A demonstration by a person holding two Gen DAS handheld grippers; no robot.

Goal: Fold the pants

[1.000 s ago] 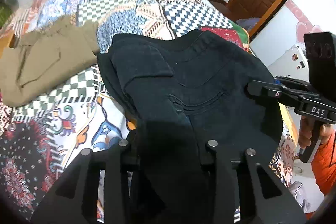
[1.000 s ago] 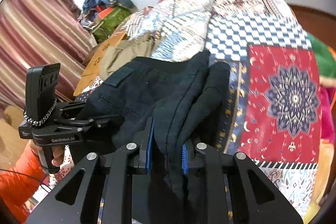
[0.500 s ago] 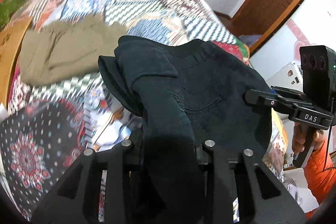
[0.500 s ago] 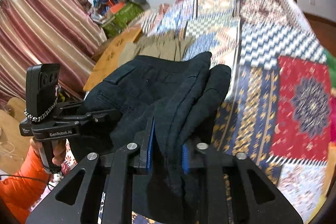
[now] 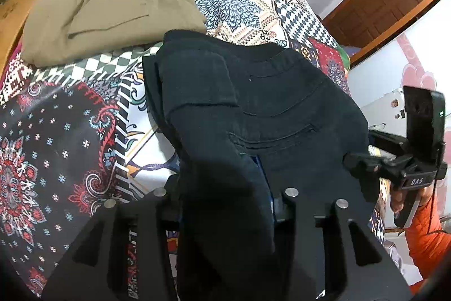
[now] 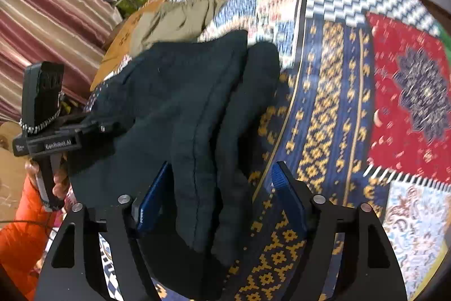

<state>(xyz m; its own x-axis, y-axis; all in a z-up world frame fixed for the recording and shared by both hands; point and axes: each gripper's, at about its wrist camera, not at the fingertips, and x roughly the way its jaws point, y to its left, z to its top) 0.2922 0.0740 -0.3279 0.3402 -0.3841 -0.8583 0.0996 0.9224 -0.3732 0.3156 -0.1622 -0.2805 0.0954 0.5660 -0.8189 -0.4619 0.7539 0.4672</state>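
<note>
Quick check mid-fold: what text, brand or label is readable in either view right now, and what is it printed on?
"DAS" on the body of the right gripper, seen from the left wrist.
"GenRobot.AI" on the body of the left gripper, seen from the right wrist.
A small label left of "GenRobot.AI" is too small to read.
No readable text shows on the black pants, khaki pants or bedspread.

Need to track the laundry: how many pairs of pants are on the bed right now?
2: the black pants near the front of the bed, at the grippers, and the folded khaki pants farther back. Others may lie out of view.
</note>
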